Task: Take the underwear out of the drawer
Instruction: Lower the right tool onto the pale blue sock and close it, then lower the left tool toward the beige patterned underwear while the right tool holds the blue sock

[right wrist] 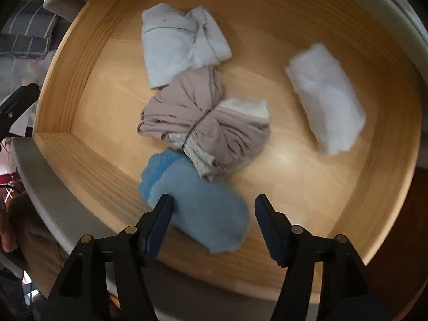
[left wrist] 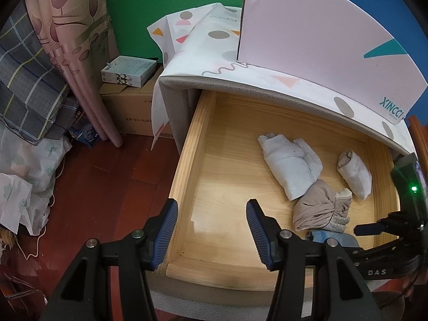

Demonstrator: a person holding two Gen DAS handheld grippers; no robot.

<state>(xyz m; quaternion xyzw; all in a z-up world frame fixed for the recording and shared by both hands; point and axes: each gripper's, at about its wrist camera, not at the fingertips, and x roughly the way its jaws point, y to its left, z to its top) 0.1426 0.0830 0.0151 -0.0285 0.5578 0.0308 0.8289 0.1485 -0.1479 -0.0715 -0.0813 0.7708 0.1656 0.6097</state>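
Left wrist view
Left gripper point(left wrist: 211, 231): nearest the lens, jaws apart at a middling gap, nothing between the blue pads, pointing down over the front left corner of the drawer.
Drawer point(left wrist: 192, 144): pulled out, pale wood, left wall running under the left finger.
Underwear in drawer: pale blue folded piece point(left wrist: 290, 165) mid-floor; small white roll point(left wrist: 354, 175) just right of it, apart; beige bundle point(left wrist: 318, 204) touching the pale blue piece's near end; bright blue piece point(left wrist: 331, 239) at the front wall, mostly hidden behind the right finger.
Right gripper point(left wrist: 374, 227): enters from the right edge, only one black finger tip and the body with a green light visible; jaws not readable in this view.
Cabinet top: patterned cloth point(left wrist: 214, 50) over it, pink box point(left wrist: 307, 34) standing on it.
Floor point(left wrist: 107, 174): dark red wood; cardboard box point(left wrist: 133, 107) with a small white box point(left wrist: 128, 71) on top, curtain point(left wrist: 72, 40), plaid fabric point(left wrist: 29, 80) at left.

Right wrist view
Right gripper point(right wrist: 211, 214): jaws parted, straddling the near end of the bright blue piece point(right wrist: 198, 211); left pad touching the cloth's edge, right pad clear of it, not clamped.
Beige bundle point(right wrist: 203, 131): centre of drawer, overlapping the bright blue piece's far end.
Pale blue folded piece point(right wrist: 179, 45): behind the beige bundle, touching it.
White roll point(right wrist: 326, 99): to the right, well apart from the rest, blurred.
Drawer point(right wrist: 75, 80): front wall directly below the gripper.
Left gripper: one black finger point(right wrist: 16, 101) at the left edge.
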